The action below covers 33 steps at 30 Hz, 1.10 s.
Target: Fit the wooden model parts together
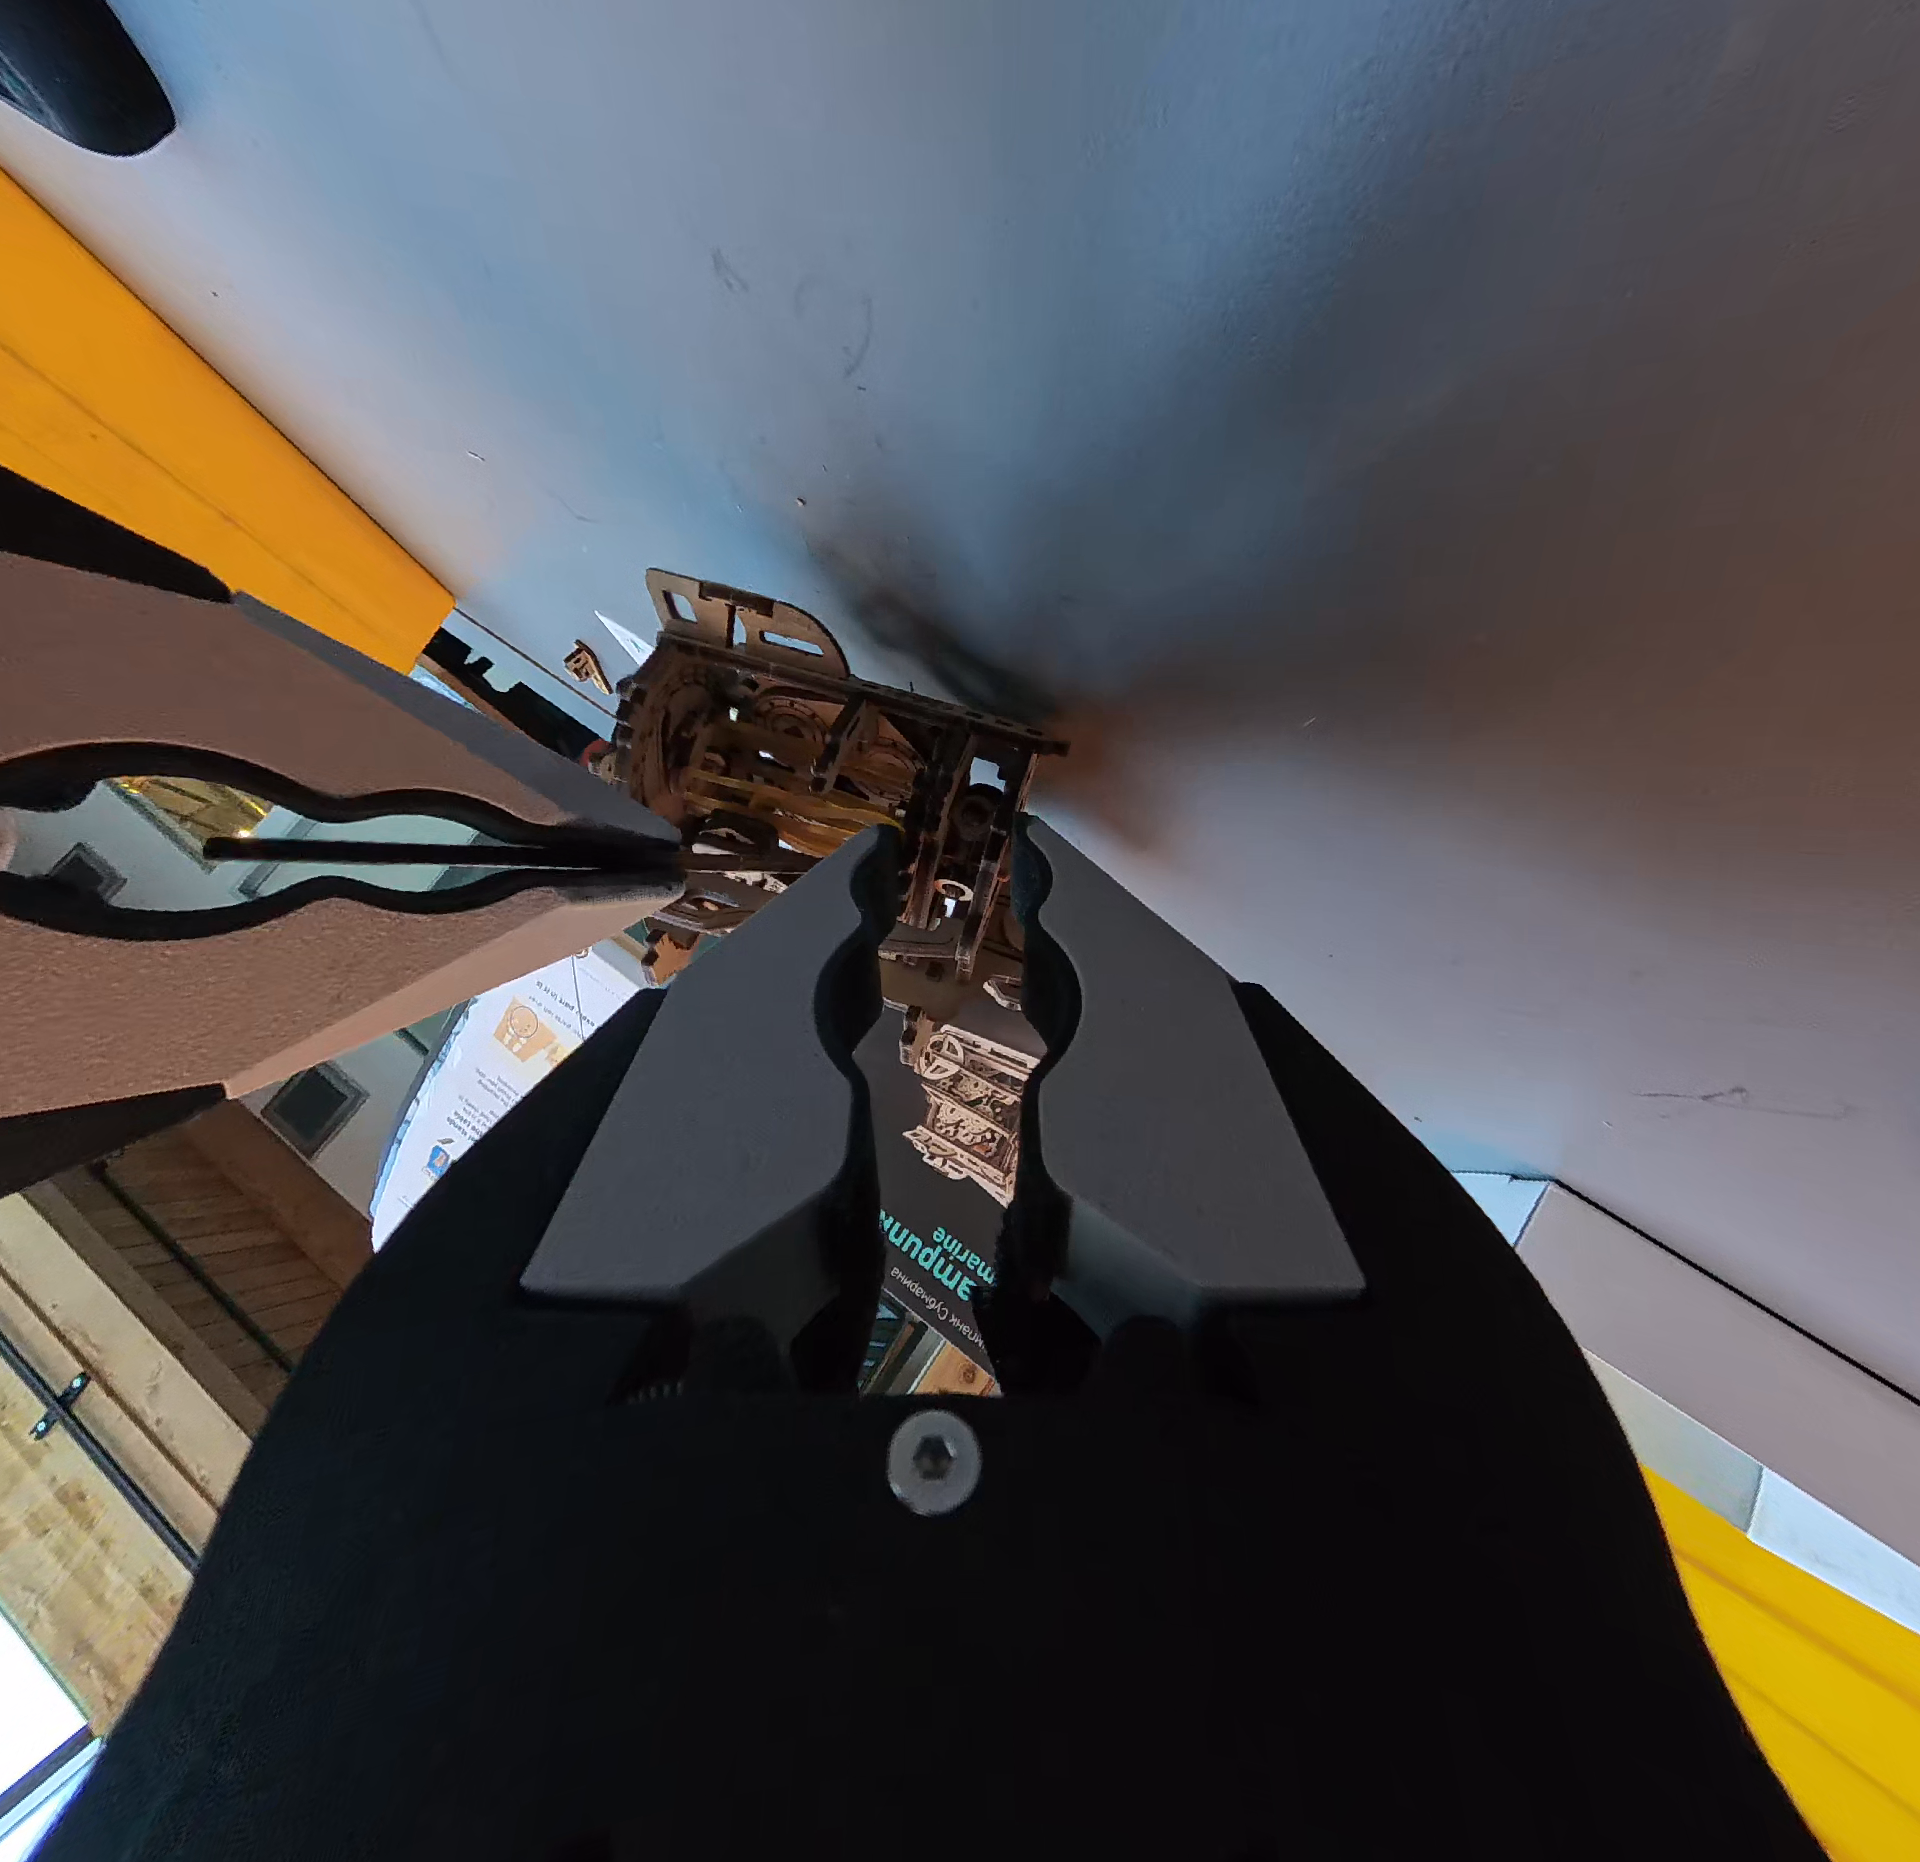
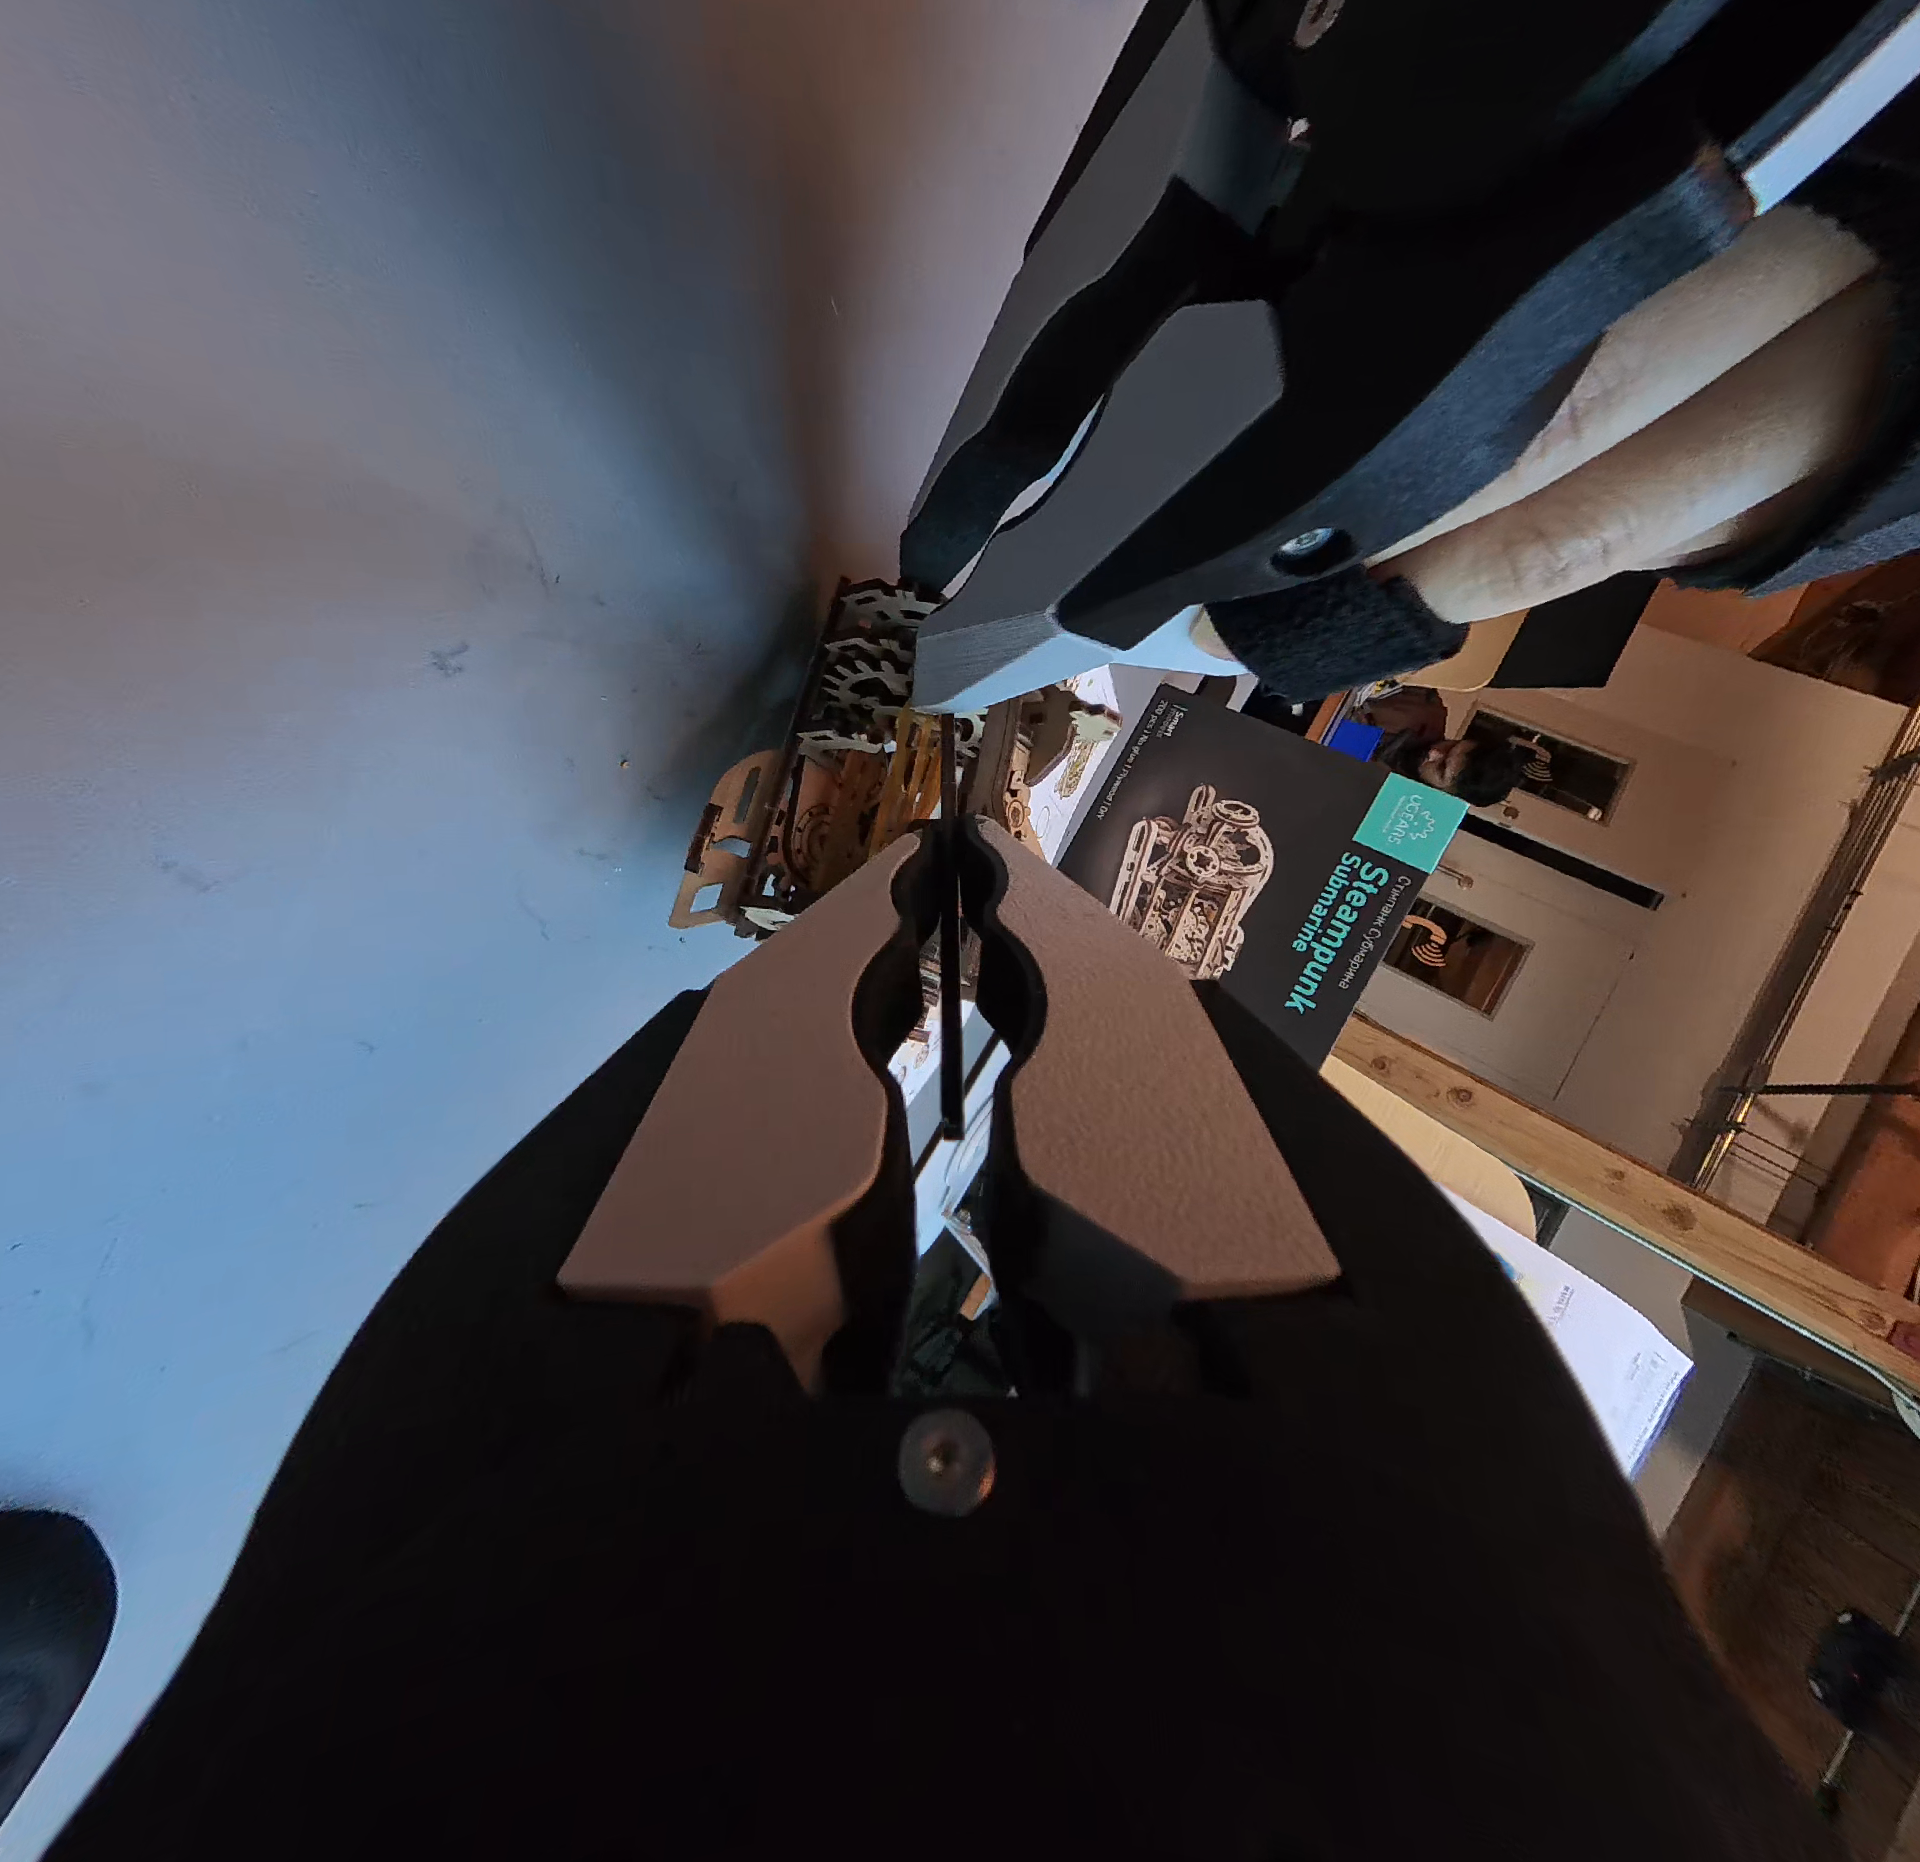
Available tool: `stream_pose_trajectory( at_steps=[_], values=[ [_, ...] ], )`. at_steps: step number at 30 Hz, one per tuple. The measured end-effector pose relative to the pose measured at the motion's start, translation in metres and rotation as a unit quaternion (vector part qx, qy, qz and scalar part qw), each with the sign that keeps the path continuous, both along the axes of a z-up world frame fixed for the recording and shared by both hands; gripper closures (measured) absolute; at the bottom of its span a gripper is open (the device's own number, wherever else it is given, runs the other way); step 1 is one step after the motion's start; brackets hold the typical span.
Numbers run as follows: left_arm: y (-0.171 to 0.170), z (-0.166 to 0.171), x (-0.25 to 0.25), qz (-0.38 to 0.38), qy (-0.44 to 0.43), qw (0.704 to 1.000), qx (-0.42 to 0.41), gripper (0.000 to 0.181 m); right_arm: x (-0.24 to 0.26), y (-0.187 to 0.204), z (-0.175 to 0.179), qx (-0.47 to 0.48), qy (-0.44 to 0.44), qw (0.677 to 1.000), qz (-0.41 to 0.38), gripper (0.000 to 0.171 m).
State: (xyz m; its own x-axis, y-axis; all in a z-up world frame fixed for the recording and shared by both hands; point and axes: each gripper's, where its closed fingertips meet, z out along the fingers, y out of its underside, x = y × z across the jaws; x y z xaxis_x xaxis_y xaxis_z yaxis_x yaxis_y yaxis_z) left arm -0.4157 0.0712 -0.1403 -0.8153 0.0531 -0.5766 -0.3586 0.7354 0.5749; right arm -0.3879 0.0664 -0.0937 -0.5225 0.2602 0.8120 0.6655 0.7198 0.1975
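Note:
The wooden model (image 1: 821, 742), a brown frame full of gears, sits on the grey table (image 1: 1143, 358). My left gripper (image 1: 951, 846) is shut on the model's near end frame. My right gripper (image 1: 675, 856) comes in from the left, its tips right next to the model. It is shut on a thin dark strip (image 1: 416, 854) that points into the model. In the right wrist view, the right gripper (image 2: 948, 836) pinches the strip (image 2: 948, 981) edge-on just in front of the model (image 2: 821, 804). The left gripper (image 2: 925, 617), held by a hand (image 2: 1662, 430), grips the model from above.
The dark model box (image 2: 1278, 877) stands just behind the model. A small loose wooden piece (image 1: 587, 666) lies beside the model, and an instruction sheet (image 1: 509, 1064) lies nearby. A yellow band (image 1: 156, 410) borders the table. A black object (image 1: 73, 56) sits at the corner. About 6 cm separates my left fingertips from my right.

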Motion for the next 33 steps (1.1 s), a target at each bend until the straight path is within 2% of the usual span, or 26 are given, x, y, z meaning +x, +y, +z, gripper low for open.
stream_pose_trajectory(
  at_steps=[18,33],
  values=[
    [0.0013,0.0003,0.0007,-0.002,0.001,1.000,0.002,0.162,-0.0036,-0.0060,-0.0063,0.077,-0.089,0.992,0.035,0.169],
    [0.0020,0.0002,0.0018,-0.004,0.000,1.000,0.002,0.162,-0.0023,-0.0054,-0.0063,0.096,-0.095,0.990,0.044,0.170]
  ],
)
